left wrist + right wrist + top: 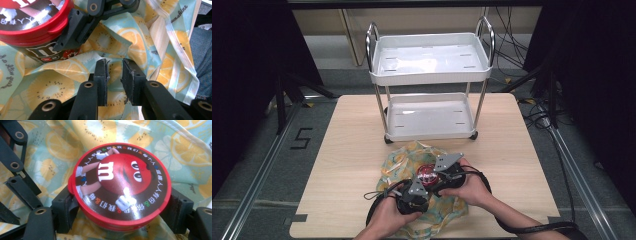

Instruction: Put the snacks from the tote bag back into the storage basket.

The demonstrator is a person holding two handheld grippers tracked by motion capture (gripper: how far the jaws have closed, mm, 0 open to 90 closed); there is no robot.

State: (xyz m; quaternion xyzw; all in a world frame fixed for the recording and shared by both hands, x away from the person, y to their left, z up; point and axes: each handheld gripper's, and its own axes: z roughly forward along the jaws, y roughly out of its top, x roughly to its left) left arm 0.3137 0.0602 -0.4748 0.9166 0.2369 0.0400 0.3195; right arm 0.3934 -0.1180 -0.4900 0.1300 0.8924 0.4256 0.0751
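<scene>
A: Where is the M&M's tub [120, 187] at this moment?

B: It stands on the lemon-print bag [409, 157], which lies crumpled on the wooden table [347, 165], near the person's edge and in front of the white two-shelf cart [429, 70]. The tub has a red lid with the red candy figure printed on it.

A: And the right gripper [120, 213], what does it do?

B: Its two black jaws stand wide apart, one on each side of the tub just below the lid rim, and both pads press on the wall. So it holds the tub. In the left gripper view one of these jaws lies against the red lid edge.

A: And the left gripper [115, 77]?

B: Its jaws are narrow but not fully together. A fold of the bag's cloth sits in the gap between them, and the pads [101, 75] seem to pinch it. The tub is just beside it, at upper left in that view.

A: The hands?

B: Both hands are near together over the bag in the high view.
</scene>
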